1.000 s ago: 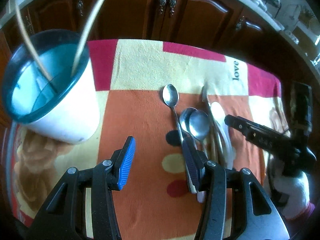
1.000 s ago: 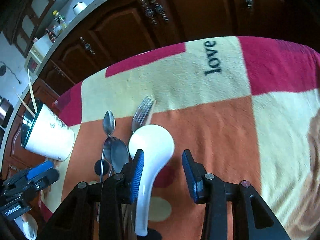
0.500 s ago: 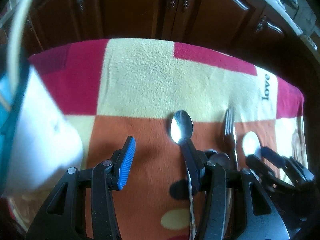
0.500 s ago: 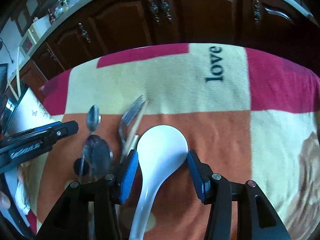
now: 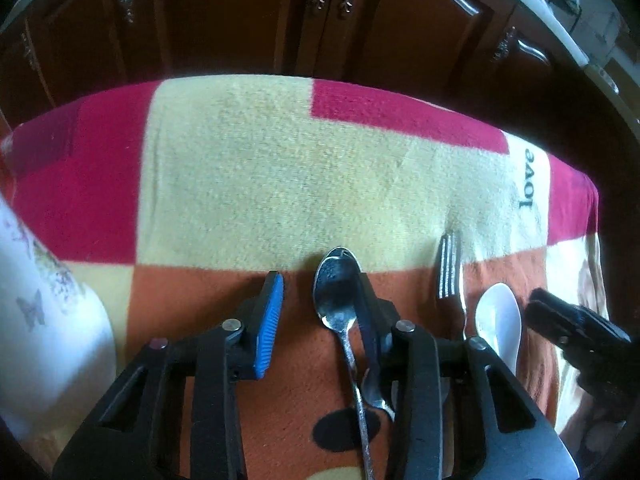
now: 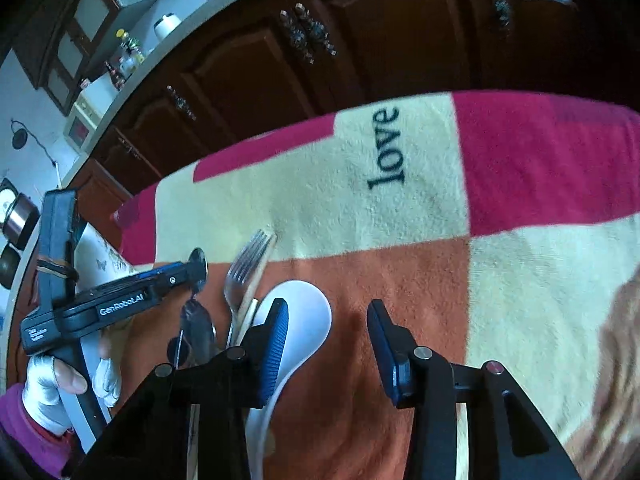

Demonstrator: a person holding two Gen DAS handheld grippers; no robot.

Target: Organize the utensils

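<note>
On the blanket-covered worktop (image 5: 280, 184), the left gripper (image 5: 320, 304) is straddling a metal spoon (image 5: 336, 300), jaws apart, seemingly for pickup. The right gripper (image 6: 328, 340), jaws likewise apart, is hovering beside the white spoon (image 6: 308, 320).

Left wrist view sits low and close over the blanket (image 5: 280, 184), looking along its own fingers toward the dark cabinets (image 5: 328, 20) across the top of frame. Right wrist view, equally near, faces the same cabinets (image 6: 360, 48) from further right, tilted. Both share the metal spoon (image 5: 336, 296) (image 6: 199, 260), fork (image 5: 449, 268) (image 6: 244, 272), white spoon (image 5: 500, 320) (image 6: 308, 320) and "love" lettering (image 5: 527, 179) (image 6: 386, 148).
</note>
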